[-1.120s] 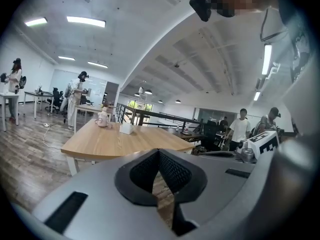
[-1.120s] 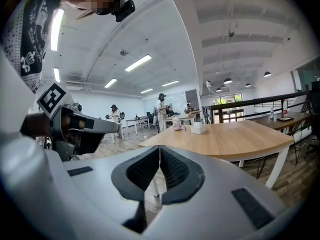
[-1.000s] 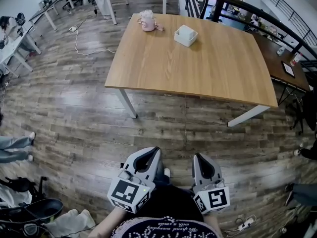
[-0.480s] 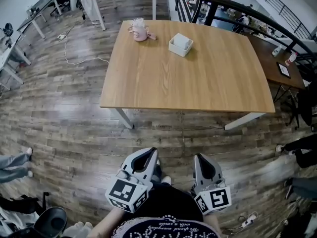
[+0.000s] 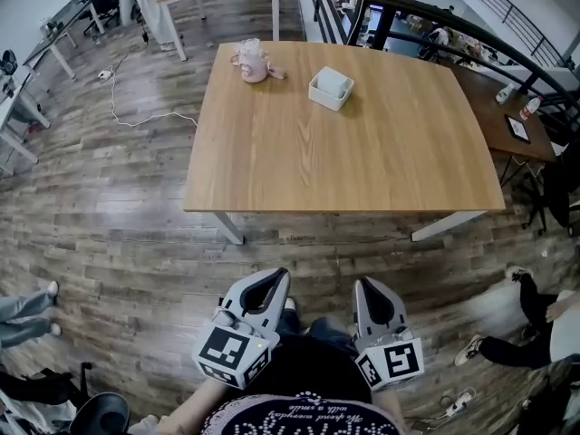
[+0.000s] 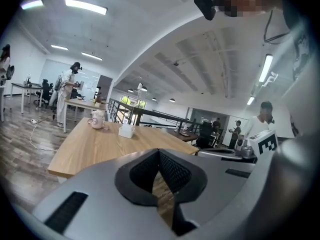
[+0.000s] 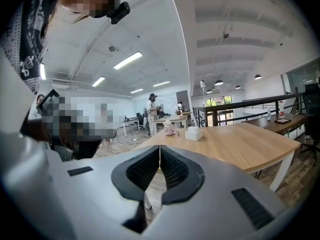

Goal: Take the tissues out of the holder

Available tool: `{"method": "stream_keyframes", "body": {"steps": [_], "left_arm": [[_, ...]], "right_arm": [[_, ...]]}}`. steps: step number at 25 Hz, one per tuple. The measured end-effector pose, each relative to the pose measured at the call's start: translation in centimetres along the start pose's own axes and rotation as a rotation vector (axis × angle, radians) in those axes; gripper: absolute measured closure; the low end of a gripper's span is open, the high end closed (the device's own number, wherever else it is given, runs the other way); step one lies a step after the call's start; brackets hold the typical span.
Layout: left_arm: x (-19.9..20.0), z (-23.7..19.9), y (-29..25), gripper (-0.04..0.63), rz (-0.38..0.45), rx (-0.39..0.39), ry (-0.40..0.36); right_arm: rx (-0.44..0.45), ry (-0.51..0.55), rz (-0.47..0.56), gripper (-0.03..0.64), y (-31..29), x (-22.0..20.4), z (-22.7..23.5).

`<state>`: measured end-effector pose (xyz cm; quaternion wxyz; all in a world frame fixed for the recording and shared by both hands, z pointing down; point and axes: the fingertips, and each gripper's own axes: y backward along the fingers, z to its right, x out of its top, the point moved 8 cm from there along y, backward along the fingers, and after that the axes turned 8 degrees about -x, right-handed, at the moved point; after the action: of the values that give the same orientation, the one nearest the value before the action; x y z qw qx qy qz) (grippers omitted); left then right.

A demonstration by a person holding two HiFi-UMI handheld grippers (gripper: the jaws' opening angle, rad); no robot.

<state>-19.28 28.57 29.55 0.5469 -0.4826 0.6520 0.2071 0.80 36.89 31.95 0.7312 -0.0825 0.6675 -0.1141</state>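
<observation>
Head view. Both grippers were held low against my body, well short of the wooden table. Plank floor lay between them and its near edge. The left gripper and right gripper pointed toward the table side by side, their marker cubes nearest me. The white tissue holder stood toward the table's far edge, the tissues a pale mass in its open top. A pink jug-like vessel stood left of it, apart from it. A broad stretch of tabletop separated the holder from the near edge. A loose cable trailed over the floor to the left. A dark railing ran behind the table and a second dark desk stood at its right. A blurred person's legs were close at my right and another person's feet showed at far left.

Left gripper view. The jaws were closed, pads meeting at the tips, with nothing between them. Beyond them the holder and the pink vessel stood far off on the table. A person stood at another table behind it.

Right gripper view. The jaws were pressed together and empty. The holder sat far ahead on the table, right of the pink vessel.
</observation>
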Motion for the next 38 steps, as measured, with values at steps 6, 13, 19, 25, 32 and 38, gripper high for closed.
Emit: {"method": "stream_keyframes", "body": {"steps": [6, 13, 19, 25, 32, 38], "left_arm": [[-0.2, -1.5, 0.9, 0.591, 0.013, 0.078, 0.042], [-0.4, -1.9, 1.2, 0.591, -0.001, 0.123, 0.045], [-0.1, -2.7, 0.0, 0.591, 0.004, 0.193, 0.065], [1.1, -2.3, -3.3, 0.591, -0.015, 0.183, 0.05], [1.5, -2.4, -6.5, 0.591, -0.029, 0.165, 0.064], [2.7, -4.0, -8.3, 0.591, 0.009, 0.229, 0.074]], "right_arm": [[0.023, 0.013, -0.01, 0.604, -1.7, 0.1, 0.5], [0.086, 0.014, -0.034, 0.604, -3.6, -0.1, 0.3], [0.158, 0.014, -0.048, 0.604, -6.2, 0.0, 1.1], [0.19, 0.021, -0.062, 0.604, -8.2, 1.1, 2.9], [0.175, 0.009, -0.081, 0.604, -8.9, 1.2, 5.4], [0.132, 0.0, -0.063, 0.604, -9.8, 1.7, 8.9]]}}
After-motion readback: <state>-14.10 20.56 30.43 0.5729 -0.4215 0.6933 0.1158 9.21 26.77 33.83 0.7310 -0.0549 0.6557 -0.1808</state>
